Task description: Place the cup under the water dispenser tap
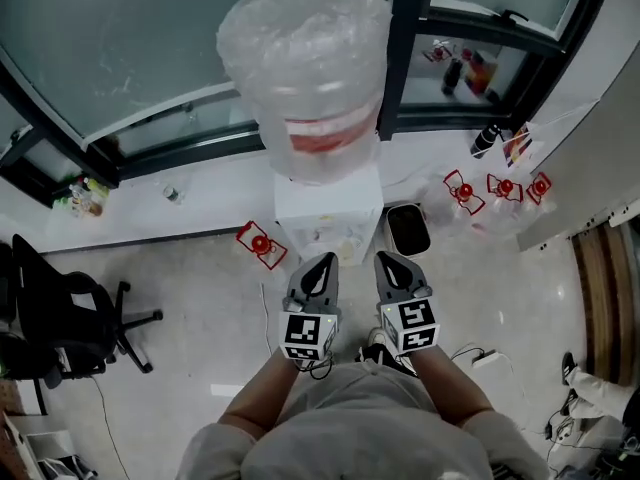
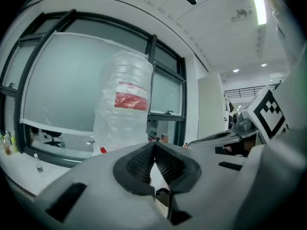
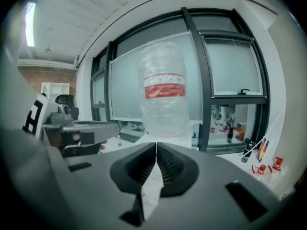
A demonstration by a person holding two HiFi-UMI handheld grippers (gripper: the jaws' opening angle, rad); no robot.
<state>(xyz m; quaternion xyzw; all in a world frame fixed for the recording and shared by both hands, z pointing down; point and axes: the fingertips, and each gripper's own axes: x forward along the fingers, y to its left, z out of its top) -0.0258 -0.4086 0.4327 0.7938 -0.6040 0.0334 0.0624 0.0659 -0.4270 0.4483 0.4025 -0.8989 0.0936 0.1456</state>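
The water dispenser [image 1: 328,216] is a white cabinet with a large plastic-wrapped bottle [image 1: 305,68] on top, which bears a red label. It stands against the window wall, straight ahead of both grippers. The bottle [image 2: 123,109] also fills the middle of the left gripper view and rises as a tall bottle [image 3: 164,92] in the right gripper view. My left gripper [image 1: 321,259] and right gripper [image 1: 386,258] hover side by side just short of the cabinet. Both are shut with nothing between the pads: left gripper [image 2: 154,144], right gripper [image 3: 156,144]. No cup shows in any view.
A black bin [image 1: 407,229] stands right of the dispenser. Red-capped clear jugs lie on the floor: one at the left [image 1: 262,244], others at the right [image 1: 503,188]. An office chair [image 1: 60,313] is at the far left. Small bottles [image 1: 468,73] sit behind the window frame.
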